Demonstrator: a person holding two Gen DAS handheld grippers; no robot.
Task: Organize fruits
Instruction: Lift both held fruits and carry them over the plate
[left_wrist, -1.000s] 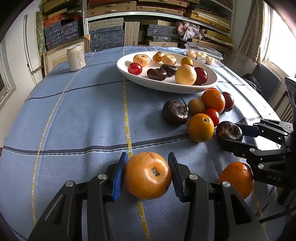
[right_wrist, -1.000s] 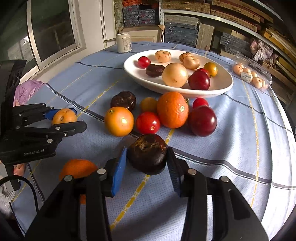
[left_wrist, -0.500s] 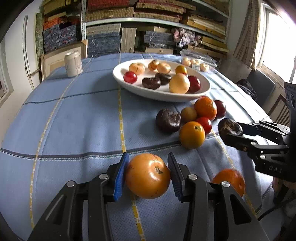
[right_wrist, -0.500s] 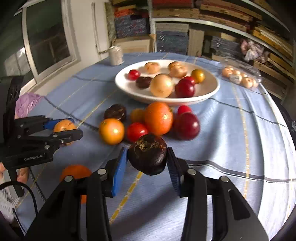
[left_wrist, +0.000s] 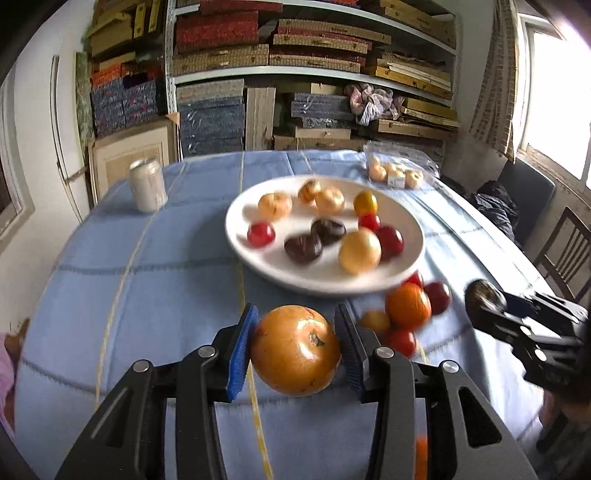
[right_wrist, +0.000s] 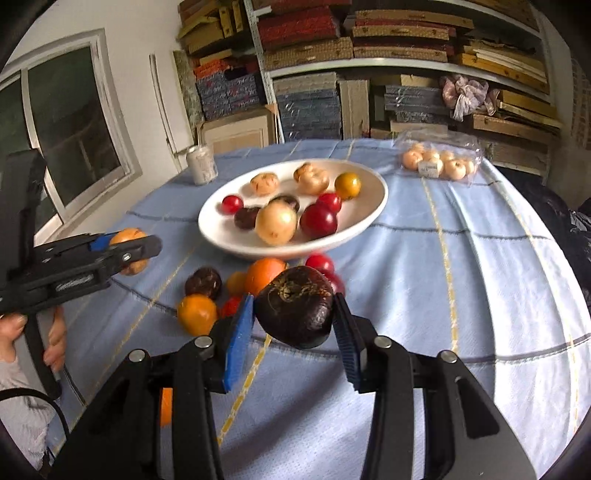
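My left gripper (left_wrist: 295, 349) is shut on an orange-yellow fruit (left_wrist: 294, 350) and holds it above the blue tablecloth, short of the white bowl (left_wrist: 255, 258). My right gripper (right_wrist: 293, 317) is shut on a dark purple-brown fruit (right_wrist: 294, 312), also lifted, in front of the bowl (right_wrist: 369, 218). The bowl holds several fruits. Loose fruits lie on the cloth before it: an orange (right_wrist: 263, 275), an orange-yellow fruit (right_wrist: 197, 314), a dark fruit (right_wrist: 204, 282) and red ones (right_wrist: 319, 262). The left gripper also shows in the right wrist view (right_wrist: 129, 251), the right gripper in the left wrist view (left_wrist: 484, 302).
A pale can (left_wrist: 147, 184) stands at the table's far left. A clear packet of small pale fruits (right_wrist: 439, 162) lies at the far right. Another orange (right_wrist: 166, 406) lies near me, partly hidden. Shelves of boxes stand behind the table; a chair (left_wrist: 565, 254) stands at the right.
Both grippers have risen off the cloth with their fruits and moved forward toward the bowl. The view now looks down into the bowl.
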